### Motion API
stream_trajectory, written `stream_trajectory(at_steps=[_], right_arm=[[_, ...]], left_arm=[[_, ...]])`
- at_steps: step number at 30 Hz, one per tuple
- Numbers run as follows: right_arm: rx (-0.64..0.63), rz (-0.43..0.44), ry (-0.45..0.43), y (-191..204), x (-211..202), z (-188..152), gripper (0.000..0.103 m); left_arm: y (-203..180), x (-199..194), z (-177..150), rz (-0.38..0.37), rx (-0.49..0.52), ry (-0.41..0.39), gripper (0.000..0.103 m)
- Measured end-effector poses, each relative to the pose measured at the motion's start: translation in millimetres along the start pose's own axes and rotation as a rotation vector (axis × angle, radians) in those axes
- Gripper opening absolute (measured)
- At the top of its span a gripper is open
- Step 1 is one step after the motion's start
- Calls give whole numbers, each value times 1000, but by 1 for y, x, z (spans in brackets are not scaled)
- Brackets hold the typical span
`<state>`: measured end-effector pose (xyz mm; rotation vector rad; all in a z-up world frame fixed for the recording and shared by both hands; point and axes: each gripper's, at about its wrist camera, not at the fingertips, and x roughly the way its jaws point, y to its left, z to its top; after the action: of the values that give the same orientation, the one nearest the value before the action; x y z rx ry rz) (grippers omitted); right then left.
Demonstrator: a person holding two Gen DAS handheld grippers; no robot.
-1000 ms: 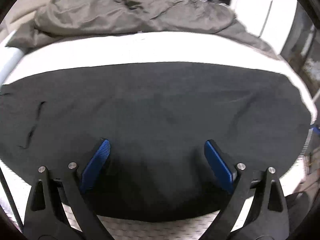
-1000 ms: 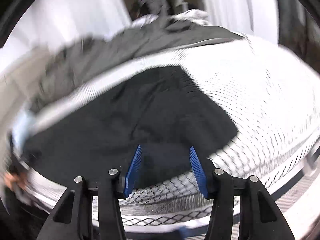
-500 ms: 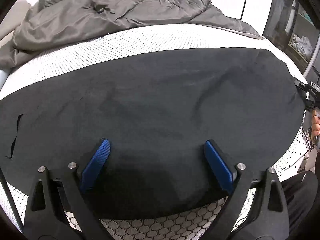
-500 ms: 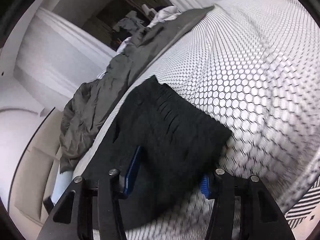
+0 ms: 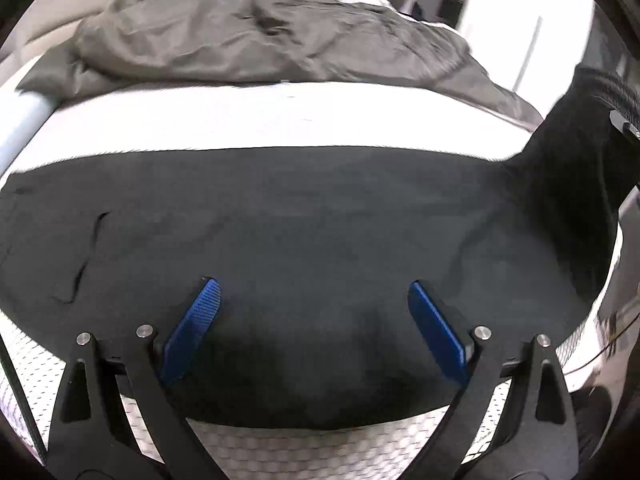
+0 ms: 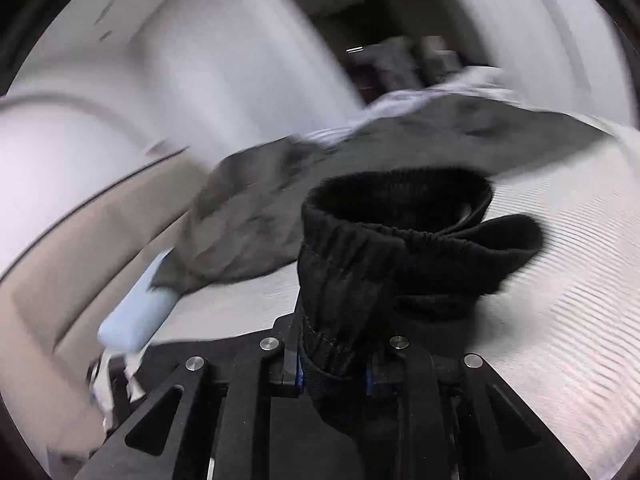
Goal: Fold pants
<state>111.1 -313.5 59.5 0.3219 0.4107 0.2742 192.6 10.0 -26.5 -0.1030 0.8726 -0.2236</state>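
Black pants lie flat across the white mesh mattress. My left gripper is open and hovers low over the pants' near edge, its blue pads wide apart with nothing between them. My right gripper is shut on the elastic waistband end of the pants and holds it lifted off the mattress. In the left wrist view that raised end stands up at the far right, with part of the right gripper at the frame edge.
A crumpled grey duvet lies along the far side of the mattress and also shows in the right wrist view. A pale blue bolster sits at the bed's left end. A beige headboard and white walls stand behind.
My right gripper has closed on the waistband end and lifted it off the mattress. The right end of the pants now stands raised in the left wrist view. The left gripper stays open.
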Motion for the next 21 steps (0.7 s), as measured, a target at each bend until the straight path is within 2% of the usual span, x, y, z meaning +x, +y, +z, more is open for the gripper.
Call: stream_trajectory(at_steps=[2, 3, 4, 5, 6, 8, 11, 12, 13, 16, 18, 21], right_arm=[[-89, 91, 76, 42, 34, -7, 20], [-146, 143, 140, 65, 54, -17, 24], [-184, 178, 197, 79, 70, -28, 39], [-230, 218, 286, 95, 91, -45, 48], [-254, 244, 328, 103, 101, -59, 55], [-291, 281, 362, 110, 107, -77, 56], [-316, 255, 372, 100, 93, -84, 58], [-310, 228, 346, 92, 86, -80, 63], [-282, 184, 309, 79, 79, -76, 70], [-172, 97, 289, 41, 74, -71, 74], [-87, 22, 293, 15, 78, -67, 74], [11, -9, 286, -15, 71, -69, 74]], left_arm=[[22, -2, 2, 22, -54, 2, 94], [31, -2, 1, 31, -78, 3, 94], [42, -4, 1, 40, -113, 3, 94], [52, -3, 0, 45, -138, 5, 94], [60, -3, -1, 51, -164, 10, 94], [75, -3, -2, 52, -213, 16, 94], [82, -8, -5, 12, -244, 3, 94], [79, -8, -4, -25, -247, 8, 94], [74, -7, -3, -65, -241, 20, 94], [48, -6, -4, -172, -183, 36, 92], [29, -4, -6, -237, -128, 59, 87], [7, 5, -11, -330, -117, 150, 74]])
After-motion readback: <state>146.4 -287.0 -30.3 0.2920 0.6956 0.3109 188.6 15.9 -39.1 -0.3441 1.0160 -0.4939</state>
